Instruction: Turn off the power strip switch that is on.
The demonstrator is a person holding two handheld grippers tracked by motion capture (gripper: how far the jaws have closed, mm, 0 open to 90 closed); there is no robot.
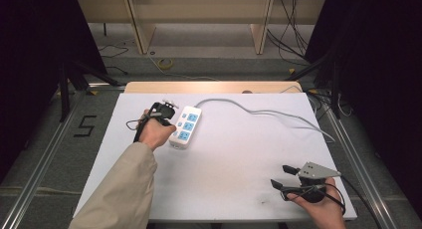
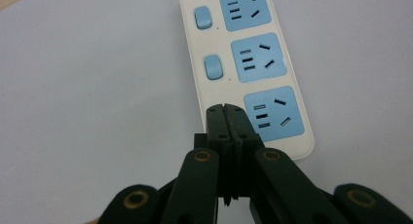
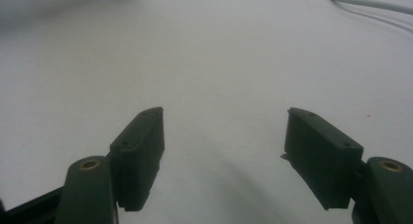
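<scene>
The power strip's (image 2: 248,63) nearest switch is hidden behind the closed left tongs (image 2: 225,109); the right tongs (image 3: 224,136), at five o'clock on the tabletop (image 1: 234,159), are held open and empty.

A white table (image 1: 239,189) stands on grey carpet (image 1: 45,134) between metal rails (image 1: 37,169). Beyond its far edge are pale wooden legs (image 1: 142,27), loose cables (image 1: 291,32), a yellow coil (image 1: 165,63). Dark curtains (image 1: 30,59) hang at both sides.

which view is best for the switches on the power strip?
Left gripper view: two blue switches sit large and sharp beside the sockets on the power strip, with the shut left tongs over the third spot. High view shows them tiny; right gripper view catches just a blurred strip corner.
</scene>
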